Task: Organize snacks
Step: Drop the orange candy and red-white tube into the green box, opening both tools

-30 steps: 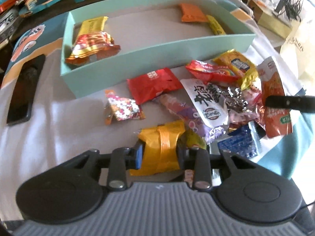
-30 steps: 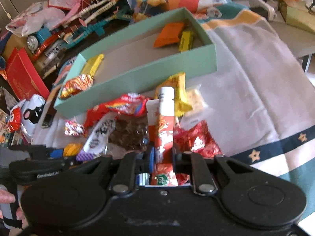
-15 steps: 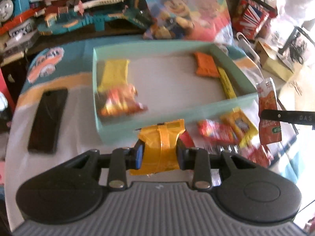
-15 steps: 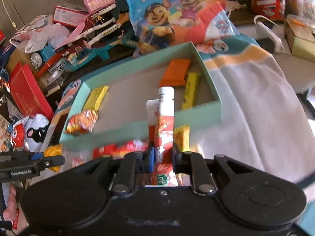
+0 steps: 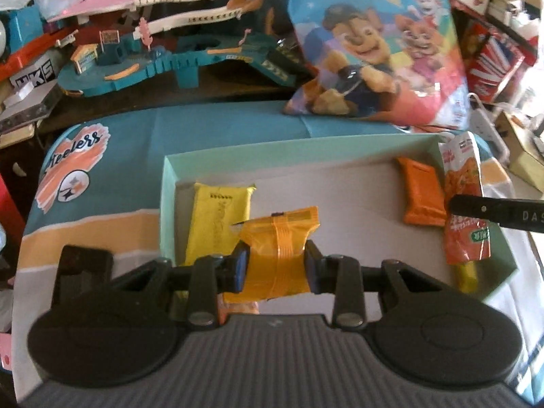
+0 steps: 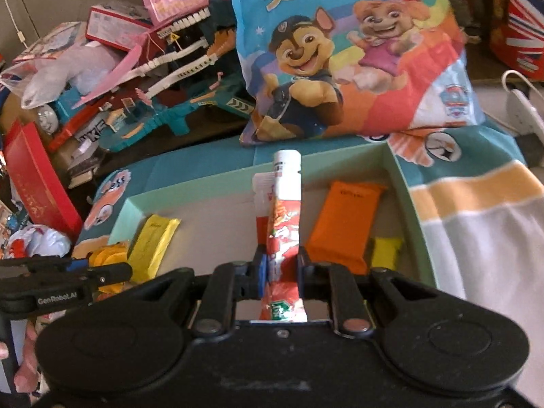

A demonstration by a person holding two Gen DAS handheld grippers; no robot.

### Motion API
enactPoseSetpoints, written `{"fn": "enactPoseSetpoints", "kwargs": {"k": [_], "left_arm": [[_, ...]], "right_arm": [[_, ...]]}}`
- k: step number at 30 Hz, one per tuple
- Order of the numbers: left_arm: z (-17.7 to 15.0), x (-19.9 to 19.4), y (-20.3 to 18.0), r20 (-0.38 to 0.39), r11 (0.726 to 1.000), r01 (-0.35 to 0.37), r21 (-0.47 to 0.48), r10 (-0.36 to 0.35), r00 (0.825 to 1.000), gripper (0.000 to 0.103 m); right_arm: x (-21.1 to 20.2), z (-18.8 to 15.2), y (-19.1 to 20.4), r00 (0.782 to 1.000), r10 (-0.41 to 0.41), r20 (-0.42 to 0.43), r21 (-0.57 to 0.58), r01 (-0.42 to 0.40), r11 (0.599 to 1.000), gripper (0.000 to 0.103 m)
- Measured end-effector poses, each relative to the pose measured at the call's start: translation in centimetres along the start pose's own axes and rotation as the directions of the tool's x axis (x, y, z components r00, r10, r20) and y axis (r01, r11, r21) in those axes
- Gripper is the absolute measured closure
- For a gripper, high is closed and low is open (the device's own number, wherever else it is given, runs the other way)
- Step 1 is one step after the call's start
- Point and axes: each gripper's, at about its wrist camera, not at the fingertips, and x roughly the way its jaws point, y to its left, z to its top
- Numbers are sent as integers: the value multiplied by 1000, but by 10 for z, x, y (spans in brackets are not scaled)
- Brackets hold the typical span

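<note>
My left gripper clamps the orange packet; my right gripper pinches the red sachet. Both hang over the green box. Released carelessly, I judge they could land on the snacks already there.

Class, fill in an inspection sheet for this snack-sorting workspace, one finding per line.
Surface: patterned cloth under a mint tray.
Job's things: yellow packet, orange packet, small yellow bar lie in the tray.
Clutter: toy track set, cartoon gift bag, red box.
Grippers: left gripper clamps an orange-yellow pouch; right gripper clamps a red-and-white sachet.
Cables: white cord.
Surroundings: crowded shelves, boxes.
</note>
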Motion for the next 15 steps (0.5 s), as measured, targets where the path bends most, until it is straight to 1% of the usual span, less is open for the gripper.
{"fn": "enactPoseSetpoints", "kwargs": {"k": [5, 7, 8, 9, 10, 11, 12, 13, 14, 15], "left_arm": [[16, 28, 5, -12, 1000, -6, -8, 6, 1000, 70], [20, 35, 5, -13, 1000, -7, -4, 7, 1000, 70], [23, 39, 4, -13, 1000, -9, -2, 9, 1000, 70], [24, 40, 3, -10, 1000, -14, 1, 14, 1000, 70], [25, 42, 1, -4, 1000, -27, 3, 27, 1000, 63], [26, 43, 1, 2, 999, -45, 2, 45, 999, 38], [26, 44, 0, 7, 997, -72, -4, 72, 997, 24], [25, 44, 0, 19, 995, -100, -9, 100, 995, 3], [23, 43, 0, 32, 993, -119, -10, 120, 992, 0], [21, 43, 0, 38, 991, -132, -8, 132, 990, 0]], "right_arm": [[42, 11, -3, 999, 0, -36, 3, 0, 1000, 87], [51, 13, -5, 999, 3, -46, 2, -2, 1000, 86], [57, 15, -5, 999, 2, -47, 1, -2, 1000, 85], [61, 17, -6, 999, -1, -47, 0, 1, 1000, 82], [62, 18, -6, 999, -1, -39, 1, 1, 1000, 77], [63, 19, -7, 1000, -3, -27, 0, 3, 1000, 56], [63, 20, -7, 1000, -9, -15, 1, 9, 1000, 41], [61, 21, -7, 1000, -18, 6, 2, 18, 1000, 20], [58, 20, -6, 999, -23, 25, 1, 23, 1000, 16], [54, 20, -6, 999, -25, 41, 0, 25, 1000, 16]]}}
